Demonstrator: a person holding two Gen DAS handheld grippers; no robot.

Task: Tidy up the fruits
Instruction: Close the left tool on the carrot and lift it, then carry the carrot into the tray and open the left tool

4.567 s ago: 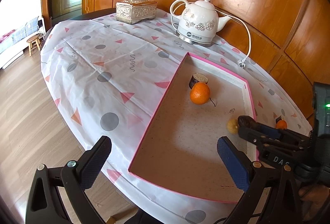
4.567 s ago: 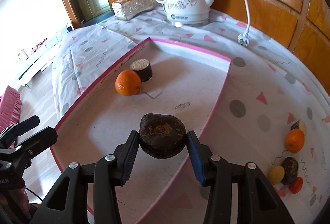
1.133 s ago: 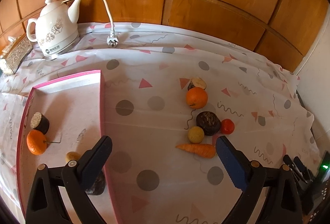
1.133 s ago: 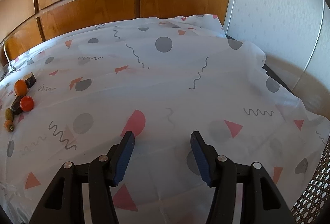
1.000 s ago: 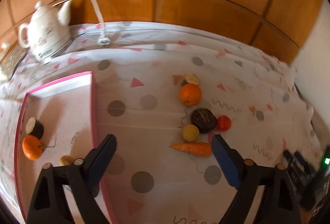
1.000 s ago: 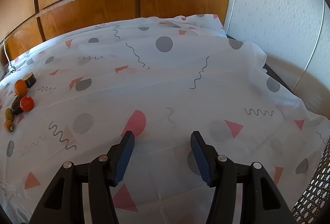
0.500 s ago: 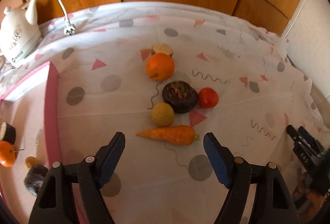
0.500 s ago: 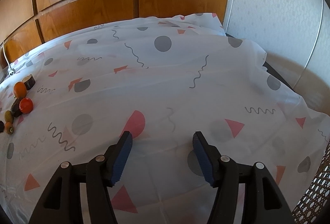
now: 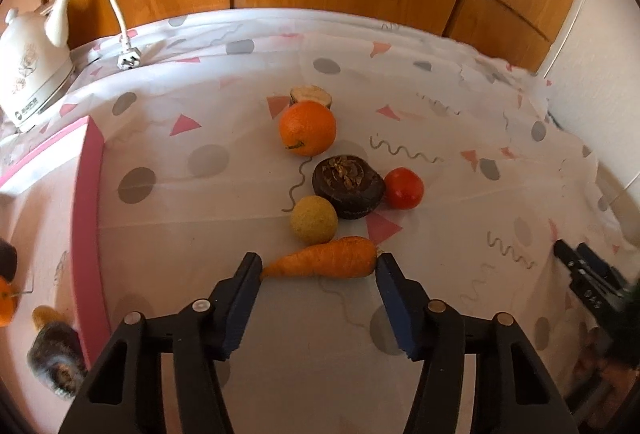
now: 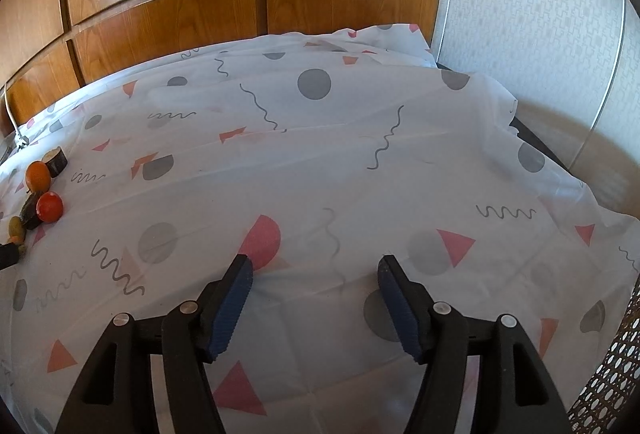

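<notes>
Wood-panelled walls back a table spread with a white tablecloth (image 9: pixel 224 234) printed with grey dots and pink triangles. On it a carrot (image 9: pixel 324 263) lies crosswise between the blue pads of the left gripper (image 9: pixel 318 268), whose jaws are closing around it; its thin tip sits at the left pad and its thick end at the right, though a firm clamp cannot be confirmed. Just behind the carrot sits a small yellow fruit (image 9: pixel 313 219), then a dark brown fruit (image 9: pixel 349 186) touching a red tomato (image 9: pixel 404 188), an orange (image 9: pixel 307 128) and a cut brown piece (image 9: pixel 311 97) farthest back. At the left, a pink-edged tray (image 9: pixel 89 218) holds a few more fruits, with a white kettle (image 9: pixel 30 66) beyond it. The right gripper (image 10: pixel 314 274) hangs well apart over bare cloth, its jaws opening with nothing between them.
</notes>
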